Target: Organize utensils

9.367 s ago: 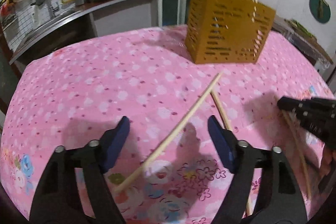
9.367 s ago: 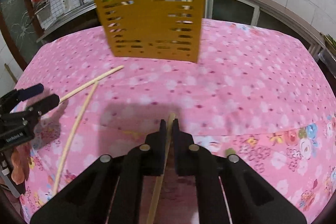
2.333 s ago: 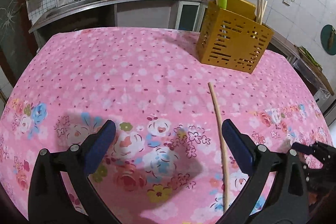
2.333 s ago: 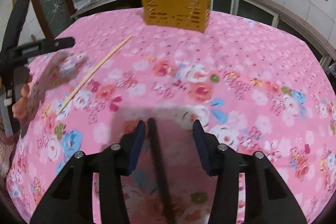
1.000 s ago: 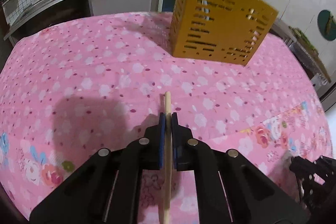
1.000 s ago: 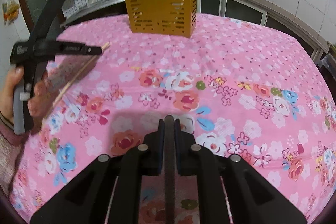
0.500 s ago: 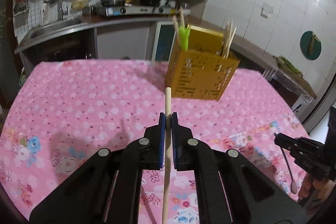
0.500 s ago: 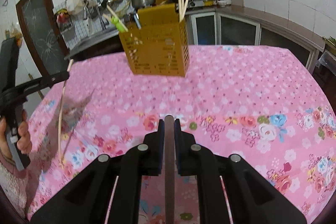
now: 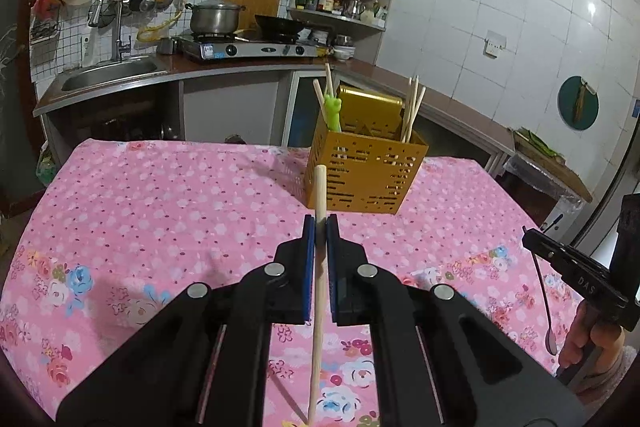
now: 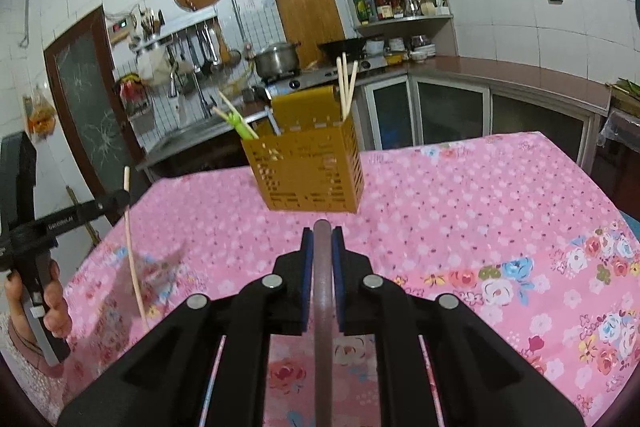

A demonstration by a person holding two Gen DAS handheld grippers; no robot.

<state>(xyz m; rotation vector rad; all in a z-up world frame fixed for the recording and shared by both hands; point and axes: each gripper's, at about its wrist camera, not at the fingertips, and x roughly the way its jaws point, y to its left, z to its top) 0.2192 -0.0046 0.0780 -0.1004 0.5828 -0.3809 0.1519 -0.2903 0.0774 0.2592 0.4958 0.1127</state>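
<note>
My left gripper [image 9: 320, 223] is shut on a pale wooden chopstick [image 9: 319, 187], which hangs above the pink cloth with its tip pointing at the yellow slotted utensil holder [image 9: 364, 183]. My right gripper [image 10: 322, 235] is shut on the dark handle of a spoon [image 10: 322, 279]; the holder [image 10: 312, 175] stands just beyond it. In the left wrist view the right gripper [image 9: 534, 241] is at the far right with the spoon [image 9: 551, 341] hanging bowl down. In the right wrist view the left gripper [image 10: 120, 201] holds the chopstick [image 10: 132, 259] at the far left.
The holder has several chopsticks [image 9: 412, 111] and a green utensil [image 9: 333, 109] standing in it. The table [image 9: 160, 211] carries a pink floral cloth. Behind it run a counter with a sink [image 9: 108, 75] and a stove with a pot [image 9: 216, 19]. A hand [image 10: 52, 303] grips the left tool.
Both grippers have risen off the table with their utensils and tilted upward. The holder now looks smaller and farther away in both views.
</note>
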